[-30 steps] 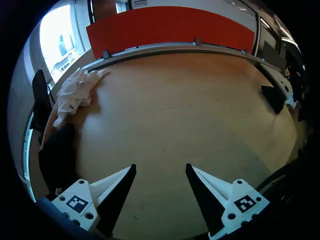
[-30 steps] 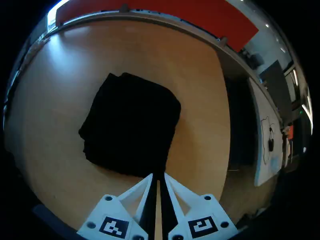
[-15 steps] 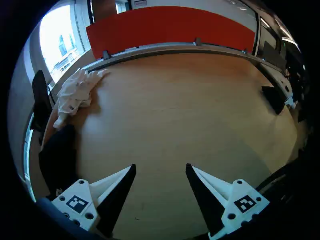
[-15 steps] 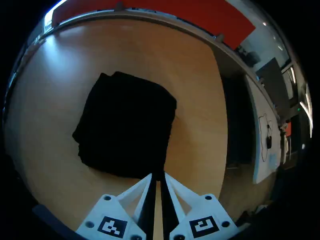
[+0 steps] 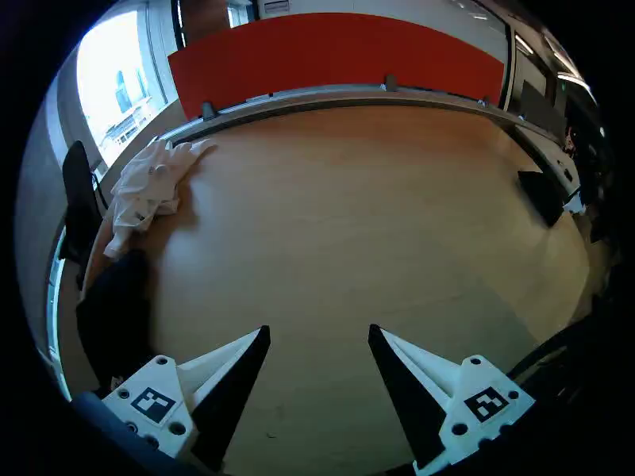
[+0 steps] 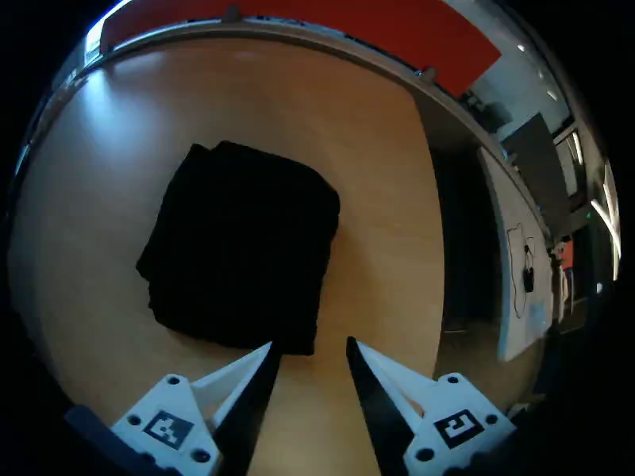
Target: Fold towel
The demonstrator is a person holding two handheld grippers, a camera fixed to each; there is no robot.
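Right gripper view: right gripper open, beside folded black towel. Left gripper view: left gripper open; white cloth, desk's far-left corner.

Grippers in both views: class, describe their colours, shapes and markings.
The left gripper and right gripper look alike. Each has two white, wedge-shaped fingers that taper to a point and have black inner faces. Near the base of each finger sits a square black-and-white marker, with small dark screw holes around it.
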